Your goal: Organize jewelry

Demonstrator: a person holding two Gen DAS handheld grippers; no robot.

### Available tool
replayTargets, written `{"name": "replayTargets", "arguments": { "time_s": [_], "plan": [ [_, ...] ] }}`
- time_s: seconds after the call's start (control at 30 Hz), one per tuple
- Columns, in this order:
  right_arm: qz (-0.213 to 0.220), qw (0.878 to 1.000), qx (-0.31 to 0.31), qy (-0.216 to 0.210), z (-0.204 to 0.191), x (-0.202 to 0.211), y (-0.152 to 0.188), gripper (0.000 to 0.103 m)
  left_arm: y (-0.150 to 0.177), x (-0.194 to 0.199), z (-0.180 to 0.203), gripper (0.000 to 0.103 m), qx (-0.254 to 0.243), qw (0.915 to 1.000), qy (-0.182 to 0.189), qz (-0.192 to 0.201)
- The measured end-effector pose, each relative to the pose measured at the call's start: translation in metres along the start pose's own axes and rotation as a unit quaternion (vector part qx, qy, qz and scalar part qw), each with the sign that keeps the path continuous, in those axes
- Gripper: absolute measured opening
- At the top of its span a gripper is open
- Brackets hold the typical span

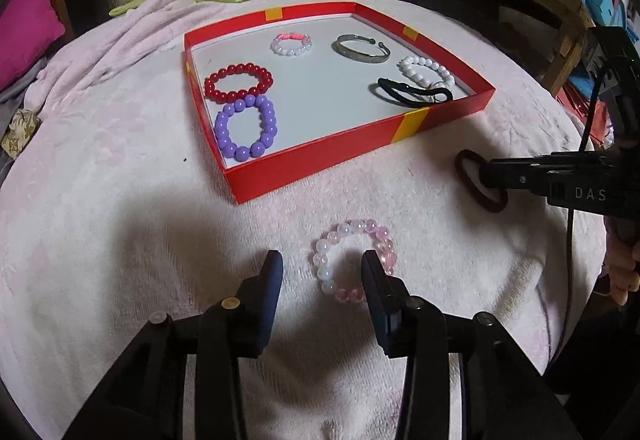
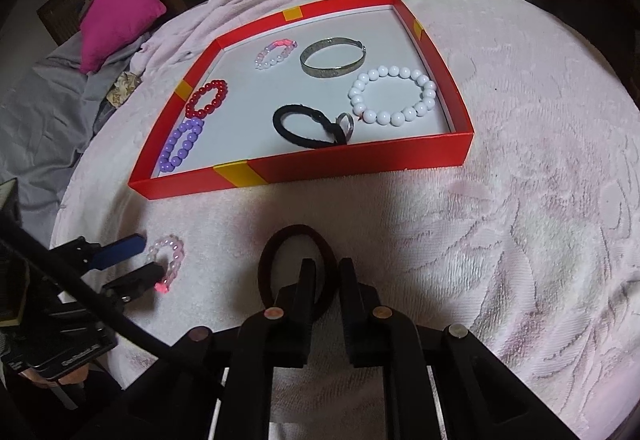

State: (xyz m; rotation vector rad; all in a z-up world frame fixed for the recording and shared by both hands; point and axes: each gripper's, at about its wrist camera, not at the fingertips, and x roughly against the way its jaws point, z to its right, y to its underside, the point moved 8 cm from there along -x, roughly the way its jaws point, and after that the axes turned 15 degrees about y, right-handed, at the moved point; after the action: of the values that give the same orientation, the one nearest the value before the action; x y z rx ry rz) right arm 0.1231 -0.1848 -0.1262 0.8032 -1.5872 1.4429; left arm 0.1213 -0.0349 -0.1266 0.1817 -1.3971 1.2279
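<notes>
One dark hair tie [image 2: 296, 272] lies lengthwise toward the red box [image 2: 360, 163] — right tool [image 2: 326, 272] clamps it.

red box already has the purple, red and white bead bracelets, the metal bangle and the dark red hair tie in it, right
Not quite: the hair tie in the red box is black. The right wrist view shows the dark red hair tie still outside on the blanket, in the right tongs.

Your left gripper [image 1: 322, 266] stands open over the pink-and-white bead bracelet [image 1: 354, 260], one finger inside its ring, the bracelet flat on the blanket. Your right gripper [image 2: 327, 272] pinches the near edge of the dark red hair tie [image 2: 297, 272]. Ahead of both tools sits the red tray [image 1: 340, 155], holding purple, red, white and small pink bead bracelets, a silver bangle and a black hair tie.
</notes>
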Motion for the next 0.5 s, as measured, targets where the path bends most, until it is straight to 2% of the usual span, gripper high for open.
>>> {"name": "replayTargets", "arguments": {
  "time_s": [0.13,0.2,0.3,0.5],
  "plan": [
    [0.0,1.0,0.005,-0.001,0.0,0.0,0.001,0.015,0.001,-0.002,0.003,0.041,-0.011,0.9999,-0.005,0.0],
    [0.002,1.0,0.008,0.002,-0.001,0.001,0.001,0.015,0.0,-0.002,0.006,0.021,-0.017,0.9999,-0.002,0.001],
    [0.01,1.0,0.021,0.011,-0.003,0.002,0.002,0.015,0.0,-0.003,0.01,0.008,-0.03,0.9995,-0.007,0.001],
    [0.024,1.0,0.013,0.002,-0.005,0.008,-0.002,0.011,-0.005,0.006,0.01,0.008,-0.028,0.9994,-0.002,0.018]
  ]
}}
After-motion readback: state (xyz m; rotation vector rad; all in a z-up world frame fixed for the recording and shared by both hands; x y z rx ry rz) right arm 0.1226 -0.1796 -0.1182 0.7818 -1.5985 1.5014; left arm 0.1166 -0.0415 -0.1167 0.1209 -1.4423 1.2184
